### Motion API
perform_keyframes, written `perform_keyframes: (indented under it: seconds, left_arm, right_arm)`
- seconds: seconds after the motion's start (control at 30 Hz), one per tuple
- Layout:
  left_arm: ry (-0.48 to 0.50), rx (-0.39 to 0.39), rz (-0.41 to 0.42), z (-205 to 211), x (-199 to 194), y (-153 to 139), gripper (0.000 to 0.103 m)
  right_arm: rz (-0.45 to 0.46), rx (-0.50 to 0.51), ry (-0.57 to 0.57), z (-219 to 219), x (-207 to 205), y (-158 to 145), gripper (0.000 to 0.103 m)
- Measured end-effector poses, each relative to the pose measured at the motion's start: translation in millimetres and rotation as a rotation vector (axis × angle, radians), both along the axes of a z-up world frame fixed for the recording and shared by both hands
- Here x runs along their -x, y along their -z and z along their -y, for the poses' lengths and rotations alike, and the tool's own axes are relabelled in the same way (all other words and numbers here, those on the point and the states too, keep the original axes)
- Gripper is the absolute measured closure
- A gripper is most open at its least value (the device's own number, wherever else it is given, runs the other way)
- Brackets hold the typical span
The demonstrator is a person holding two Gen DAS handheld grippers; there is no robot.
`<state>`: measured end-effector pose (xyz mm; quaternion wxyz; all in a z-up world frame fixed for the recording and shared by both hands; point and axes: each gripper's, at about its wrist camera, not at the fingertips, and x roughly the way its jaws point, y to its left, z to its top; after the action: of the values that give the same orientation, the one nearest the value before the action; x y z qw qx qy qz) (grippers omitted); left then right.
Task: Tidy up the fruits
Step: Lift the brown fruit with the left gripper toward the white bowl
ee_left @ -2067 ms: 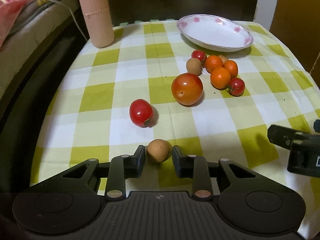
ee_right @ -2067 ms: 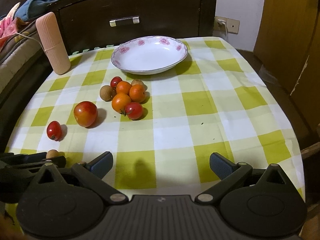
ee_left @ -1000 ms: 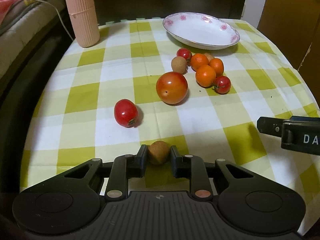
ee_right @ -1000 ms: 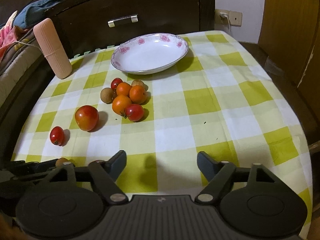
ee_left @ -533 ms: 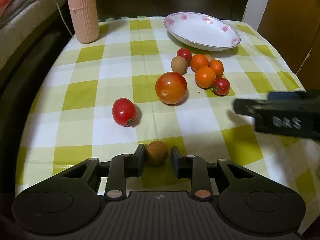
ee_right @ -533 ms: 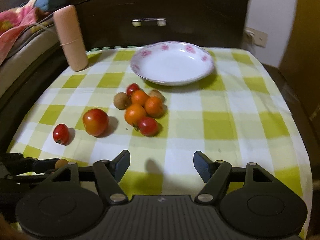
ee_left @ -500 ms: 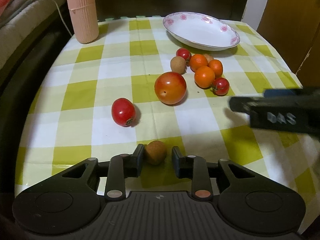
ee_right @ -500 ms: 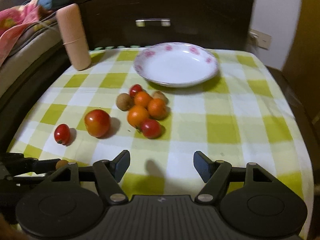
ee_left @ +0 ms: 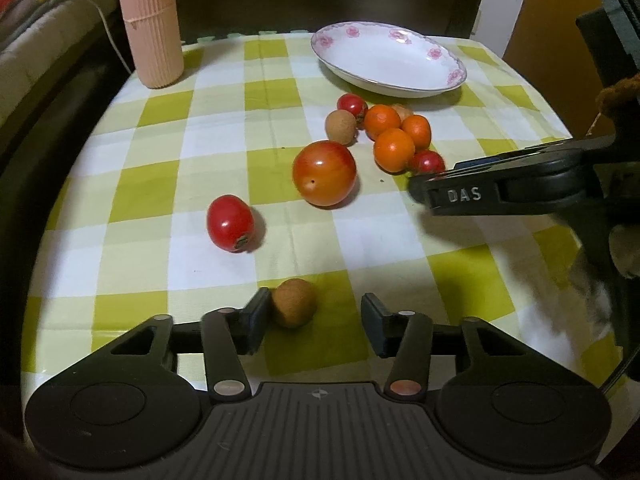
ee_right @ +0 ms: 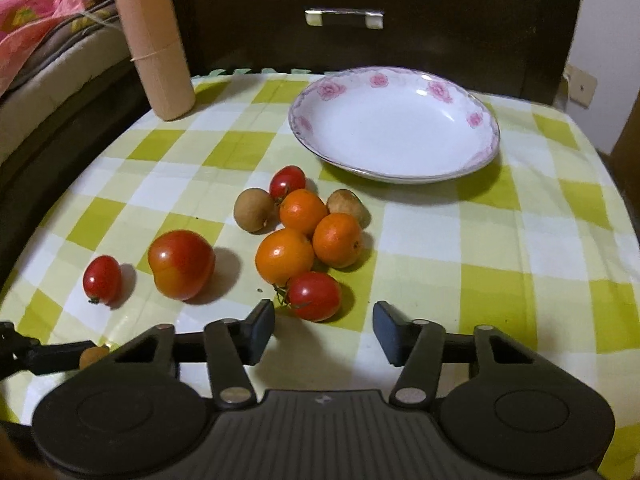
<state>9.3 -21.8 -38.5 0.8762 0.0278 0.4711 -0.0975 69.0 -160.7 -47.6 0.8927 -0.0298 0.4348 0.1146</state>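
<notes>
Opening left gripper [ee_left: 314, 318] jaws beside longan [ee_left: 294, 307].

A home is suggested, likely a bedroom or living corner. A small table [ee_right: 520, 240] is covered with a yellow-and-white checked cloth, and a flowered china plate [ee_right: 394, 80] is set on it. Dark wooden furniture with a metal drawer handle [ee_right: 344, 17] is seen behind, bedding [ee_right: 36, 20] is piled at the left, and a wall socket [ee_right: 582, 85] is fitted at the right
</notes>
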Motion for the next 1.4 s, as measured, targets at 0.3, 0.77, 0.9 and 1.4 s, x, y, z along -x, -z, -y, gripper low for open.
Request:
perform_keyframes:
  seconds: [0.3,0.77,0.9,1.4]
  left_arm:
    - [-0.015,-0.035,0.011,-2.3,3.2,-0.8,0.073]
    - [-0.052,-0.011,0.010,-8.4,4.9,-17.0,0.074]
    - [-0.026,0.021,0.036,-2.3,3.3,-32.3,0.074]
    - [0.017,0.127,0.075,23.1,-70.5,-55.6,0.074]
  right_arm:
    - [-0.024,-0.020,0.031,8.1,4.5,-3.7,0.095]
    - [0.022,-0.080,0.043,22.2,35.5,-32.0,0.099]
    - [0.038,-0.106,0.068,30.7,49.0,-47.1,0.099]
    - [0.068,-0.169,0.112,41.5,23.0,-72.0,0.099]
